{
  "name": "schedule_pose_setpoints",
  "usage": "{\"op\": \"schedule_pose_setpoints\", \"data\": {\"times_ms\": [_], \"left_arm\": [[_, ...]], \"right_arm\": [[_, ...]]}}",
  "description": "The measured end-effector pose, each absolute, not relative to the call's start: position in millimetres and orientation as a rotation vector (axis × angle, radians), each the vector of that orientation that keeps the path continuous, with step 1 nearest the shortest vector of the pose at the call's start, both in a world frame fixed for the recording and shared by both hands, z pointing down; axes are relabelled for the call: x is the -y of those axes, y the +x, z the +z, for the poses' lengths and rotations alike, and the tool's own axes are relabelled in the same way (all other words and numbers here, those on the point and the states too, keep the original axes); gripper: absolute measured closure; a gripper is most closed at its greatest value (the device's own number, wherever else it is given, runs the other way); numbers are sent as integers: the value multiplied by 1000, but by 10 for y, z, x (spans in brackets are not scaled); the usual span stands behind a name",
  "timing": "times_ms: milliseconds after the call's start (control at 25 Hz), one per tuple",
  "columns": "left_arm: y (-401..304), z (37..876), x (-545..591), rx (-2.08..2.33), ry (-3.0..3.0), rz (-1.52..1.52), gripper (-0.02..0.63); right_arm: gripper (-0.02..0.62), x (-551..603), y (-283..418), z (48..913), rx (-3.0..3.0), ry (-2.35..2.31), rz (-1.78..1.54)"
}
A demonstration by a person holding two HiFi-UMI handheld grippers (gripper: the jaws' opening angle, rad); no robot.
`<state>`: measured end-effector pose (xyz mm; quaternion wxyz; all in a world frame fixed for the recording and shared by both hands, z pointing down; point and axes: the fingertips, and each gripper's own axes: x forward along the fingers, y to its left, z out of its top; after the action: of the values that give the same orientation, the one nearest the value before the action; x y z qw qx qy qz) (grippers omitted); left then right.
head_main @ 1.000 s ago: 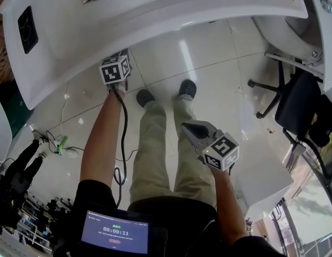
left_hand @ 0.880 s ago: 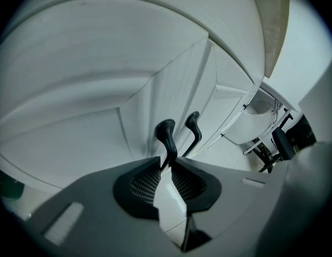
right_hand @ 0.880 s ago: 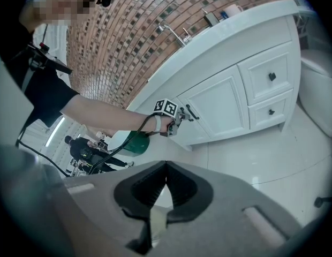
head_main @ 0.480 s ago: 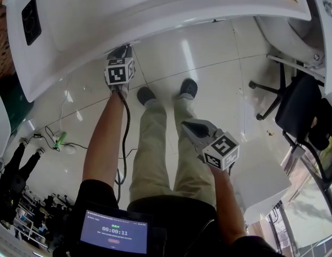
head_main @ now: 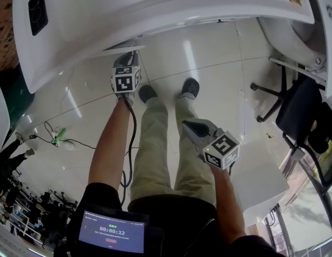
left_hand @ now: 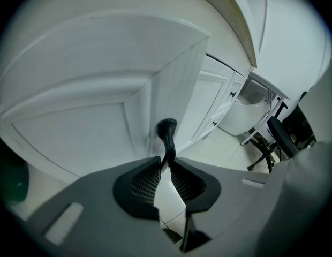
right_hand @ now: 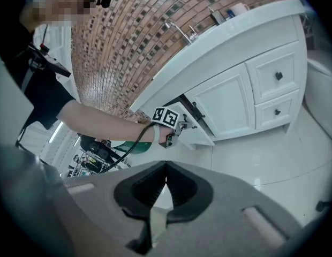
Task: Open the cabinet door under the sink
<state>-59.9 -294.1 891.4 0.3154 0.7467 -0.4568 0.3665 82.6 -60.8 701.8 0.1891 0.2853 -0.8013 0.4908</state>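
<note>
L tongs (left_hand: 165, 164) have just been closing and now pinch the black curved pull handle (left_hand: 167, 135) low on its stem, pads on both sides. The handle sits dead ahead of the tips, no offset. Its long axis runs approx in line w/ the jaw slit in the left gripper view, so the grip is across the thin dimension. Looks solid.

The handle is mounted near the free edge of the white panelled cabinet door (left_hand: 75, 106), under the white curved sink surface (head_main: 155, 9). The door is already ajar: its edge stands proud of the cabinet front, and the head view shows a dark gap at its top.

R tongs (right_hand: 166, 167) are pressed together w/ nothing between them. They're parked over the person's thigh, well apart from the door and aimed at it from the side. So L is the working hand and R isn't needed.

Next move, imo: pull back toward the person's body, away from the cabinet face, following the door's arc. Can't confirm the hinge side from here. A straight-line pull may slide the pads down the stem, so let the wrist yaw w/ the swing.
</note>
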Motion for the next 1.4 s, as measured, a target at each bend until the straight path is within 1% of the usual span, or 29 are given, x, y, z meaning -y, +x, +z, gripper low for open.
{"op": "schedule_pose_setpoints", "data": {"times_ms": [760,1400], "left_arm": [[-706,8904,2606,1251,1859,811,525],[-886,8929,2138,1241,1812,779,523]], "right_arm": [[603,552,681,6988,2253,767,1345],[603,567,651,6988,2246,745,1325]]}}
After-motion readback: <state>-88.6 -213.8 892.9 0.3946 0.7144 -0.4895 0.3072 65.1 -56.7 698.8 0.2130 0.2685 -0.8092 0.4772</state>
